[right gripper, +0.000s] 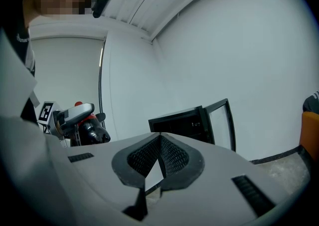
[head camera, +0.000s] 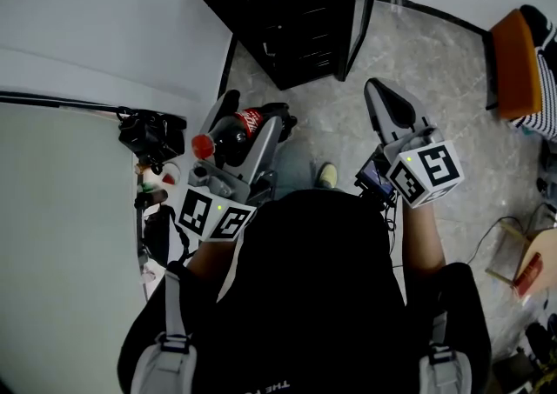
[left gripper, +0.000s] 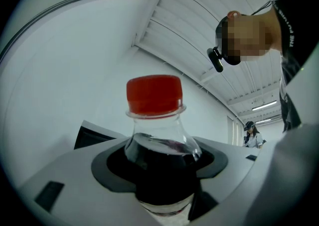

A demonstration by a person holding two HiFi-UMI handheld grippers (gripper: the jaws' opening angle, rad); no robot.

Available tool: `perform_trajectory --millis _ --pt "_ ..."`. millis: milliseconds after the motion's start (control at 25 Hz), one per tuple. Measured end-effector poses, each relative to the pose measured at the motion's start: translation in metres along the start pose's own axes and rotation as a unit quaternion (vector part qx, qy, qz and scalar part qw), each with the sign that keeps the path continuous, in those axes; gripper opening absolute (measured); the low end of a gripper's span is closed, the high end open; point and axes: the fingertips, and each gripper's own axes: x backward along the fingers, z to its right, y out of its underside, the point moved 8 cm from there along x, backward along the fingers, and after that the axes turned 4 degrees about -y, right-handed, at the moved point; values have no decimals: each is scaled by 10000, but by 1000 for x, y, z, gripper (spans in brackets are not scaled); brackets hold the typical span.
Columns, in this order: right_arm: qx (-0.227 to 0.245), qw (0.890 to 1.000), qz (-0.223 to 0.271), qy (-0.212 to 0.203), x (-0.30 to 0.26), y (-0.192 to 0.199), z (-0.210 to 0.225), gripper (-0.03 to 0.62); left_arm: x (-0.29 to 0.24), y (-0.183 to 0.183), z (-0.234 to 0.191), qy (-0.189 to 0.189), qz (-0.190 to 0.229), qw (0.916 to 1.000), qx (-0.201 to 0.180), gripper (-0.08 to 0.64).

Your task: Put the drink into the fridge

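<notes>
A red-capped cola bottle [left gripper: 158, 162] is clamped in the left gripper [head camera: 255, 118]. The right gripper [right gripper: 160, 159] is held closed on nothing. An open black fridge [head camera: 287, 10] is seen at 12 o'clock.

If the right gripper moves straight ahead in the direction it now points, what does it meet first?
Probably the black fridge, near its open door. The right gripper, shut and empty, aims at it; nothing shows between, though depth is unclear.
</notes>
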Motion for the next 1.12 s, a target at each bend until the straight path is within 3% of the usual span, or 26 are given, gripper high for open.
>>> perform_trajectory --millis 600,1120 --pt "48 10000 6 52 0 3 -5 11 4 0 -4 45 57 10000 -23 314" --pt "30 9998 -103 156 -34 4 0 11 -13 4 -39 10 24 9999 99 314"
